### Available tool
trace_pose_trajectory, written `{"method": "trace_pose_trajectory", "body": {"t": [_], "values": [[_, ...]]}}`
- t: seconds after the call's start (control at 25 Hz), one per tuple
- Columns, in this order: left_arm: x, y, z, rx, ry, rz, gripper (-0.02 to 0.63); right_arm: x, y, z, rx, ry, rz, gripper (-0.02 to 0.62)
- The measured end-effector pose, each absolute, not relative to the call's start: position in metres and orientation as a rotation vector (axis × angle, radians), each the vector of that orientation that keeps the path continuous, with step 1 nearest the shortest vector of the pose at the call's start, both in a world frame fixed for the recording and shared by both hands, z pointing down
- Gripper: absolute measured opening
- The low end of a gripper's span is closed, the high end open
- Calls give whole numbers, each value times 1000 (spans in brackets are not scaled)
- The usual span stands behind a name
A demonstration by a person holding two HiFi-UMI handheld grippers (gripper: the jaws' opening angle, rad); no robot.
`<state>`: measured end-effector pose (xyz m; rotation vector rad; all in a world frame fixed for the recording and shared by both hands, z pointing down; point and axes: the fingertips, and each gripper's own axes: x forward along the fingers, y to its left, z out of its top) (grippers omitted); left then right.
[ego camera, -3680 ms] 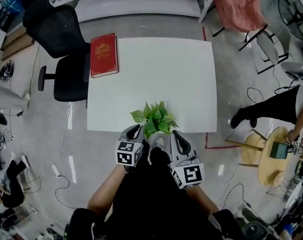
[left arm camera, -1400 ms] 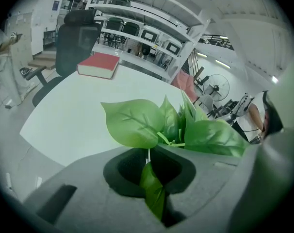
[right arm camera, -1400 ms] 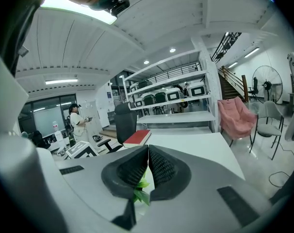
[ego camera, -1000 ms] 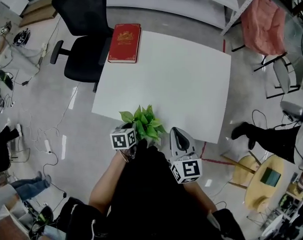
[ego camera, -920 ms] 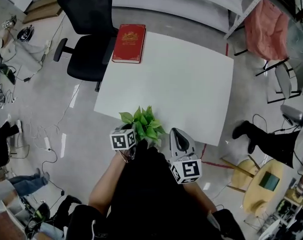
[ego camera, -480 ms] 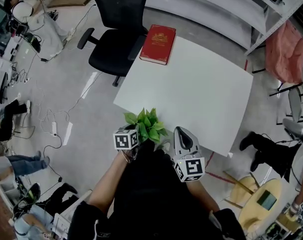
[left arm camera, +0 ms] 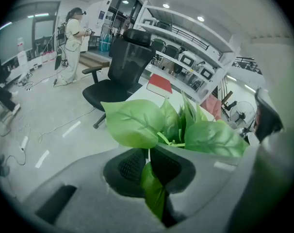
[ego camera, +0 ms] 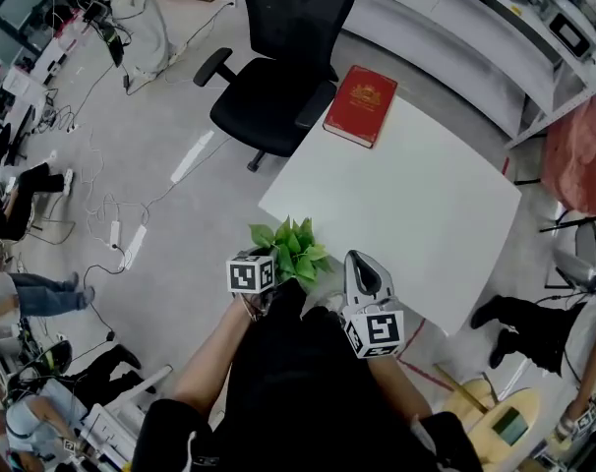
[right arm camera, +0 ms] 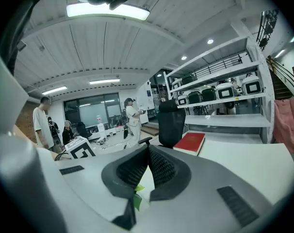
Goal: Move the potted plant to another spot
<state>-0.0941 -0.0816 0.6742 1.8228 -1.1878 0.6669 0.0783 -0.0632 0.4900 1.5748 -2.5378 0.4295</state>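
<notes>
The left gripper [left arm camera: 148, 161] is clamping its fingers on a thin stem and a leaf of the potted plant [ego camera: 290, 247], with only that sliver showing between the pads. The right gripper [right arm camera: 148, 149] is keeping its fingertips pressed together, with a scrap of green leaf showing below them.

In the head view the plant is sitting just below centre, between the two grippers and close against the person's body. Its stem is running up along the left gripper's fingers, and its leaves are fanning up and outward. The pot itself is mostly hiding under the leaves.

The plant is hanging just outside the lower-left edge of the white table [ego camera: 416, 214], near its left corner. The tabletop is stretching toward the upper right, bare apart from a red book [ego camera: 360, 105] lying at its top corner. A black chair [ego camera: 283, 57] is standing just beside that corner. Grey floor [ego camera: 170, 214] with loose cables is spreading to the left.
</notes>
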Motion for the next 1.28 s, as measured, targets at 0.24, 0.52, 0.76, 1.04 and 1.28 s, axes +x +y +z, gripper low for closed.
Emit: {"method": "trace_pose_trajectory", "body": {"t": [0.24,0.52,0.76,1.04,1.28], "values": [[-129,-113,677,1815,-1198,672,38,47,-83,493,1566,-2523,442,12],[-156,-152,685,1793,-1196,673,38,25,-117,493,1563,-2501,427,12],[-169,-189,683,1798,-1176,662,38,5,-146,500,1556,-2476,447,12],[-176,-225,695,1811,-1145,667,40,-9,-175,505,1563,-2454,453,12],[-168,-246,701,1809,-1106,664,40,-11,-195,513,1592,-2416,467,12]]}}
